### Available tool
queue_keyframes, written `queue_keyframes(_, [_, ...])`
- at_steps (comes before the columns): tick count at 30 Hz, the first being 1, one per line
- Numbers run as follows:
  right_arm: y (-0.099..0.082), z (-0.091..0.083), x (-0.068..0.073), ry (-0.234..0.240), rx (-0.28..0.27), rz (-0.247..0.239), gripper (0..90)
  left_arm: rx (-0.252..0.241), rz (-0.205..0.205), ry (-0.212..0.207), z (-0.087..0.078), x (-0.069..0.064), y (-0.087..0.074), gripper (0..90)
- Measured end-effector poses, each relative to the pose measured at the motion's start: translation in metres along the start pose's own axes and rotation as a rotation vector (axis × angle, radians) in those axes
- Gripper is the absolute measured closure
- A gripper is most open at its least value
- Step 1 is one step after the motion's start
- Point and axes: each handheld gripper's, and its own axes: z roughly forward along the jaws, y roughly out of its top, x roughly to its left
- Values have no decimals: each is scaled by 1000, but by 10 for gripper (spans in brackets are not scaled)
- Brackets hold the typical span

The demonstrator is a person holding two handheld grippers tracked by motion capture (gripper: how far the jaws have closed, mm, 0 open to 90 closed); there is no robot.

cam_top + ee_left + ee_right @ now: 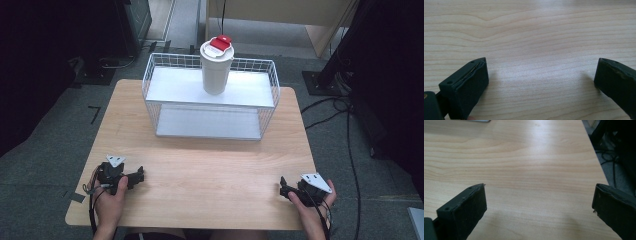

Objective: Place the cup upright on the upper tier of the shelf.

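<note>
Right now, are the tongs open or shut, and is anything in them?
Left tongs: open, holding nothing, above bare table.
Right tongs: open, holding nothing too.

One cup [216, 67], one wire rack [210, 102] with two shelves, one table [200, 175], two grippers.

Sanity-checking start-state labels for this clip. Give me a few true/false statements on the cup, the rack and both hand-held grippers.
1. The white cup stands upright on the top shelf of the wire rack. True.
2. The cup's lid has a blue flap. False: the flap is red.
3. The left hand-held gripper is open, with only table between its jaws. True.
4. The right hand-held gripper is shut on the cup. False: it is open near the table's front edge, far from the cup.
5. The rack's lower shelf holds a second cup. False: nothing stands on it.
</note>
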Motion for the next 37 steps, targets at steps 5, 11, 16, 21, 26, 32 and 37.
queue_keyframes(5, [-1, 1, -5, -5, 33, 3, 0, 0, 0, 0, 0, 0, 0, 0])
queue_keyframes(11, [-2, 4, -11, 16, 112, -47, 0, 0, 0, 0, 0, 0, 0, 0])
queue_keyframes(16, [-4, 4, -19, 102, 148, -4, 0, -1, 0, 0, 0, 0, 0, 0])
queue_keyframes(21, [-4, 3, -20, 110, 149, -9, 0, 0, 0, 0, 0, 0, 0, 0])
queue_keyframes(26, [-5, 2, -22, 122, 149, -22, 0, 0, 2, 0, 0, 0, 0, 0])
queue_keyframes(32, [-7, 0, -25, 115, 151, -15, 0, 0, 2, 0, 0, 0, 0, 0])
queue_keyframes(37, [-7, 0, -25, 114, 151, -17, 0, -1, 2, 0, 0, 0, 0, 0])
